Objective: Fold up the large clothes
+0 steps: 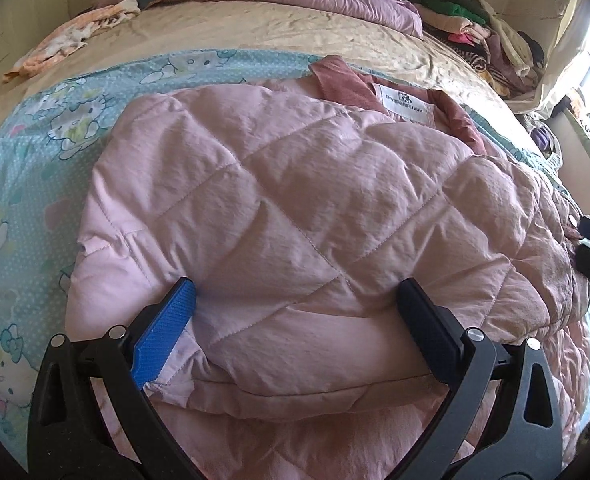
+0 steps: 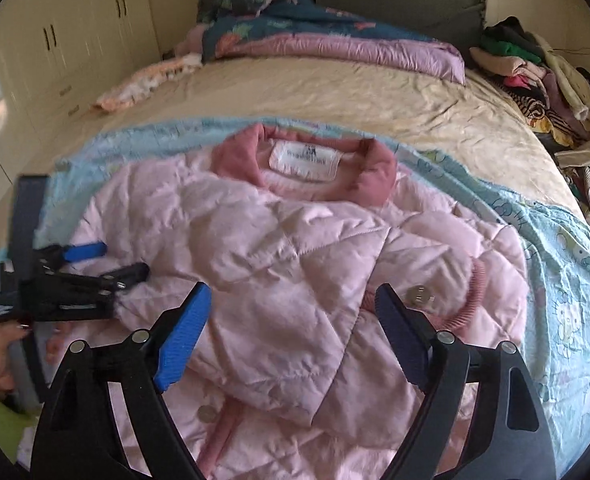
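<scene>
Jaws of the left gripper (image 1: 295,296) stand wide apart, pressed down on a folded-over panel of the pink quilted jacket (image 1: 295,200) near its lower edge. The right gripper (image 2: 291,300) also has its jaws apart, hovering above the jacket's front by a silver snap button (image 2: 421,295); whether it touches is unclear. Around the jacket, a blue cartoon blanket (image 1: 35,184) shows on both sides as a free border. Beyond the jacket's dark pink collar (image 2: 239,158) lies a broad stretch of tan bedsheet (image 2: 335,96). Farther back, a purple quilt (image 2: 355,50), and right of it a clothes pile (image 2: 535,76) at the bed's edge.
</scene>
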Tool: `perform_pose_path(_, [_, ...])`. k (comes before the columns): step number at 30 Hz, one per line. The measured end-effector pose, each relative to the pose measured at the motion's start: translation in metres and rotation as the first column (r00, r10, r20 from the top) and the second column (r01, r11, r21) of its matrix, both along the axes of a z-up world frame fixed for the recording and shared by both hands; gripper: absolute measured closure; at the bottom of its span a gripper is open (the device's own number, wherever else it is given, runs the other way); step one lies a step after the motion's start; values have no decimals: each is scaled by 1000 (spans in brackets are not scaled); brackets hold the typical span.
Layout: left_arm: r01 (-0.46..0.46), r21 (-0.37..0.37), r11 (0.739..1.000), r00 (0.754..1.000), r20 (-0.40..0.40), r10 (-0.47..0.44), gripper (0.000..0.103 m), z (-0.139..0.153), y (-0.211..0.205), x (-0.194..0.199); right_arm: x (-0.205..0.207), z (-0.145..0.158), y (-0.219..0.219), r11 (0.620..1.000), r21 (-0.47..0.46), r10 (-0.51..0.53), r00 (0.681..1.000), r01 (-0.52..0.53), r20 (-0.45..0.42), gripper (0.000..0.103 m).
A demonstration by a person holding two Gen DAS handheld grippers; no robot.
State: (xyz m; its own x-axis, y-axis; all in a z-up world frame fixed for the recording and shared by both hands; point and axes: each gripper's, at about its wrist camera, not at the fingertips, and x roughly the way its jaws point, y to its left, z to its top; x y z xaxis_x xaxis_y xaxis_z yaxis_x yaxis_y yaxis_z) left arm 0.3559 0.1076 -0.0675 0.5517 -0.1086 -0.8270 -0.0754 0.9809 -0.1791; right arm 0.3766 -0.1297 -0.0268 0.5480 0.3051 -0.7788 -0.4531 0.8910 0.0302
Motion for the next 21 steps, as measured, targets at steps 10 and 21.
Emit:
perform_pose_path(10, [-10, 9, 1000, 1000, 11, 9, 8, 2, -2, -1, 27, -57, 11, 995, -90, -60, 995, 53, -80, 11])
perform_pose_path(21, [-37, 3, 999, 997, 61, 37, 8, 32, -5, -29, 29, -69, 6, 995, -57, -88, 994, 84, -58, 9])
